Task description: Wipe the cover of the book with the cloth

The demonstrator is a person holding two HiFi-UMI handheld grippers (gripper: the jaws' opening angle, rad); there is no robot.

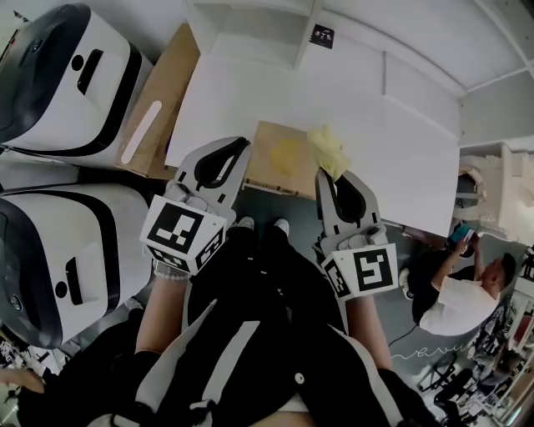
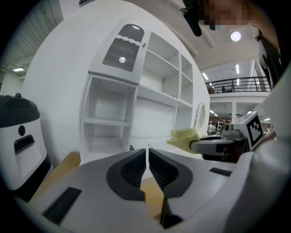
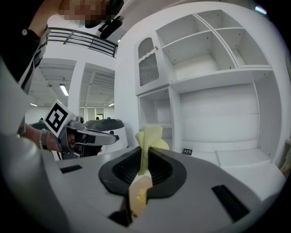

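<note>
A brown book [image 1: 282,158] lies flat at the near edge of the white table [image 1: 375,125]. My right gripper [image 1: 334,173] is shut on a pale yellow cloth [image 1: 328,150], which bunches over the book's right corner. In the right gripper view the cloth [image 3: 149,136] sticks up between the jaws, with the book [image 3: 140,195] below. My left gripper [image 1: 238,143] hovers at the book's left edge, shut with nothing between its jaws. The left gripper view shows the closed tips [image 2: 148,150] above the book [image 2: 152,195], and the cloth [image 2: 184,138] off to the right.
Two large white machines [image 1: 58,75] stand on the left beside a cardboard sheet [image 1: 163,92]. A white open shelf unit [image 1: 250,25] rises behind the table. A small black marker tag [image 1: 323,35] lies at the table's back. A person [image 1: 450,292] crouches at the right.
</note>
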